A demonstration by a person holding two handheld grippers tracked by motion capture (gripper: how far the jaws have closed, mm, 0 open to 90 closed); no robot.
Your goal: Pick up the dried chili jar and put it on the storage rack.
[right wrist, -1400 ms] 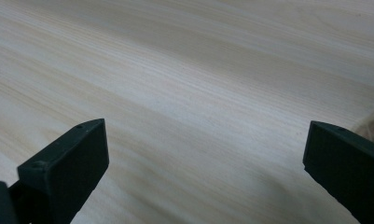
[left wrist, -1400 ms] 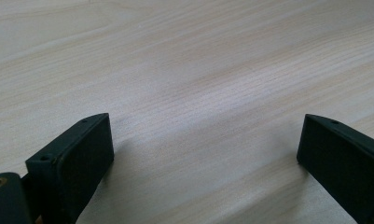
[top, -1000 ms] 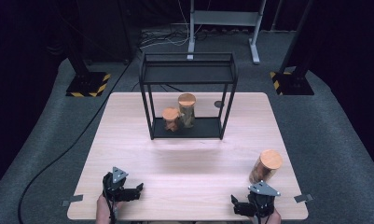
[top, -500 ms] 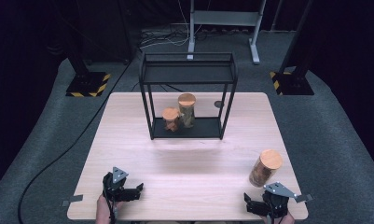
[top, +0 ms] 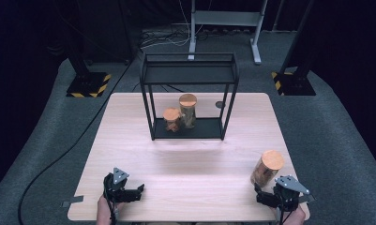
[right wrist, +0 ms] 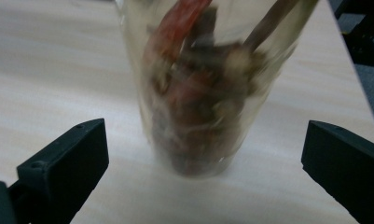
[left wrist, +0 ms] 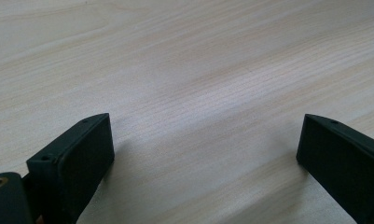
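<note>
Glass, cork-lidded jar (top: pixel 266 168) of dried bits stands at lower right of the high view, framed between the right gripper (top: pixel 273 198)'s wide-spread jaws (likely lining up a grasp); the left gripper (top: pixel 128 192) rests spread on the pale wooden table (top: pixel 190 159).

High view overlooks the table (top: pixel 185 154); both gripper views skim its wood closely.

Glossy glass jar (right wrist: pixel 194 84), matt pale wood table (top: pixel 185 164)
</note>
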